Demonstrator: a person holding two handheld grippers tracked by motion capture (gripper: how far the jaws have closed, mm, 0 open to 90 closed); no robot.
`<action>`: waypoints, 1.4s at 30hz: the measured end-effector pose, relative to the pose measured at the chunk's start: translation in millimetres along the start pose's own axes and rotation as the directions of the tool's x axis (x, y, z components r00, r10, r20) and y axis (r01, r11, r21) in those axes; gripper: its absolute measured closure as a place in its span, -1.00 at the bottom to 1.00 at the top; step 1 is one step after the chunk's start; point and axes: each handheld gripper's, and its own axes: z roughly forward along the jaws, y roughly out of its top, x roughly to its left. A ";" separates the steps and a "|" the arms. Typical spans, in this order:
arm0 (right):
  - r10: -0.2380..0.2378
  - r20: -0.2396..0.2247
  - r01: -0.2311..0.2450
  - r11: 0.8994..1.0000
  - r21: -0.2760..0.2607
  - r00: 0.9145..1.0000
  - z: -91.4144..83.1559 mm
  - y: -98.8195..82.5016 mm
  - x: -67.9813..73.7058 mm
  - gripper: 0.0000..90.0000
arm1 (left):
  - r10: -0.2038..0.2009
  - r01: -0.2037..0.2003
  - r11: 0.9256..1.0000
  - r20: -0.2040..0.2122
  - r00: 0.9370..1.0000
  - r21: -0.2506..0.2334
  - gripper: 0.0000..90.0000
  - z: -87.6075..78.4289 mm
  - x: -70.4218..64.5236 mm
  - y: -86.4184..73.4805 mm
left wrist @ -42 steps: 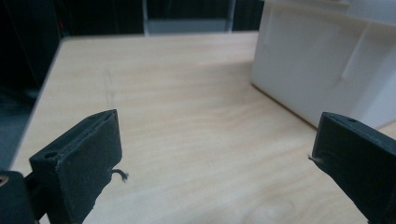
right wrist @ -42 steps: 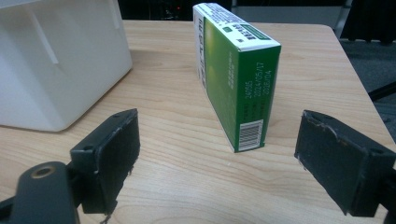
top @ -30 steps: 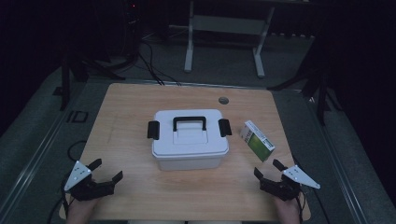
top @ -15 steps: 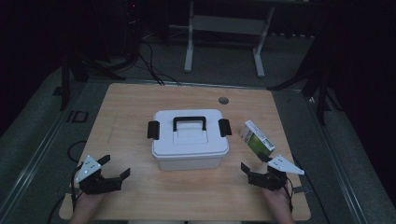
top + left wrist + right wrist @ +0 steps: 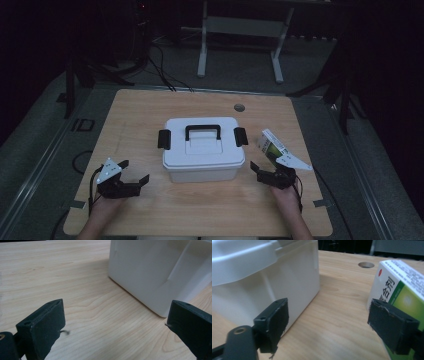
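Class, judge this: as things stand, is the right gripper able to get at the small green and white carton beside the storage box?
Probably yes. The right gripper sits just short of the carton, jaws open with bare table between them, and the white box stands clear to one side.

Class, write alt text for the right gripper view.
Two black fingers of the open right gripper frame bare wooden table, with a white lidded box on the left and a green-and-white carton on the right.

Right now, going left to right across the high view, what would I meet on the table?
left gripper → white storage box → right gripper → green and white carton
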 end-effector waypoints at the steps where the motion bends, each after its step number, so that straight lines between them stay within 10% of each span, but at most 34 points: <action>1: 0.000 0.000 0.000 1.000 0.000 1.000 0.0 0.0 0.0 -0.51 | 0.003 -0.003 1.000 -0.010 1.000 0.001 -0.94 2.0 0.1 1.2; 12: -0.039 -0.009 0.039 0.999 0.035 0.999 25.2 11.6 2.4 0.01 | 0.026 -0.028 0.998 0.045 0.999 0.051 -0.50 33.8 5.6 14.5; 26: -0.064 -0.022 0.066 0.996 0.068 0.998 52.0 21.9 5.4 0.99 | 0.011 -0.016 0.998 0.098 0.995 0.054 0.75 64.8 6.1 41.0; 42: -0.067 -0.092 0.072 0.996 0.052 0.994 56.7 24.1 22.6 1.00 | 0.078 -0.082 0.996 0.126 0.989 0.024 1.00 71.8 -9.0 49.2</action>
